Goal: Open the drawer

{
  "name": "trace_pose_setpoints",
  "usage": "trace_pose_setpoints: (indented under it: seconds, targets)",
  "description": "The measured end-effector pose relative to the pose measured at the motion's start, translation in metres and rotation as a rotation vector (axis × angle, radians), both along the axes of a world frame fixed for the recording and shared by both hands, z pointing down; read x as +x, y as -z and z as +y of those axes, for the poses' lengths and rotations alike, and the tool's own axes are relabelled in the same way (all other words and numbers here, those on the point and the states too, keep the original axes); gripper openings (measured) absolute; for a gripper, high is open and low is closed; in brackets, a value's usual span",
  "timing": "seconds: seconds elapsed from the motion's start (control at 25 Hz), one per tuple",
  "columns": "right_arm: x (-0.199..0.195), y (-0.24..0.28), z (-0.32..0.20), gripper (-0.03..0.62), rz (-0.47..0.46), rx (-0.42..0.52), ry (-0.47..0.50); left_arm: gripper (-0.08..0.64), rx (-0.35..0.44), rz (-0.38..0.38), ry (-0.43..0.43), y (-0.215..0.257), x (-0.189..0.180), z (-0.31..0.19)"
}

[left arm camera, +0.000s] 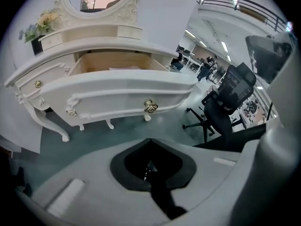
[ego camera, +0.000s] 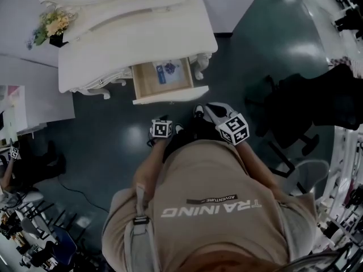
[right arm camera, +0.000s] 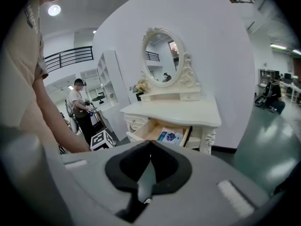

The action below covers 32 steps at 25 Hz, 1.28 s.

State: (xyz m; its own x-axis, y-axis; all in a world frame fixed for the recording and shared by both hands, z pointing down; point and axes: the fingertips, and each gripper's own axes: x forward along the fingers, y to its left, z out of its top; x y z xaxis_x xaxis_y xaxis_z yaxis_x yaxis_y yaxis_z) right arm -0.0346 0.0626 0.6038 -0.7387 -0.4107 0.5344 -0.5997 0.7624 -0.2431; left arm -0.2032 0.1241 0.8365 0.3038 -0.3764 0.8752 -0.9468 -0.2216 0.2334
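Head view shows the drawer (ego camera: 163,83) already pulled out of the white dressing table (ego camera: 136,38), with a blue packet (ego camera: 166,71) lying inside. I judge the opening done; any next move would only be a further tug on its brass handle (left arm camera: 150,106). Its front faces me, long axis running side to side along the table's front. My left gripper (left arm camera: 150,142) and right gripper (right arm camera: 150,147) are both closed on nothing, well apart from it.
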Motion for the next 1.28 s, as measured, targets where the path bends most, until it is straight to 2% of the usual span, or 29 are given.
trace_pose_setpoints:
  seconds: [0.16,0.32,0.6,0.76,0.88,1.16,1.28]
  targets:
    - [-0.017,-0.006,0.037,0.003,0.011,-0.005,0.03,0.006,0.047,0.044,0.004,0.014,-0.012,0.015]
    - [-0.027,-0.006,0.055,0.003,0.008,-0.004,0.062,0.006,0.128,0.07,0.029,0.045,-0.016,0.02]
    - [-0.041,0.027,0.032,0.003,-0.031,0.064,0.101,0.006,0.283,0.138,0.188,0.122,-0.028,0.011]
    - [-0.041,0.044,0.012,0.003,-0.069,0.088,0.092,0.006,0.385,0.143,0.201,0.171,-0.027,-0.009]
    - [-0.044,0.056,0.006,0.003,-0.083,0.11,0.105,0.006,0.499,0.152,0.168,0.219,-0.02,-0.025]
    - [-0.045,0.114,-0.014,0.003,-0.134,0.239,0.106,0.006,0.828,0.163,0.105,0.358,0.005,-0.057]
    - [-0.037,0.136,-0.016,0.003,-0.148,0.302,0.11,0.006,0.93,0.156,0.065,0.396,0.024,-0.068]
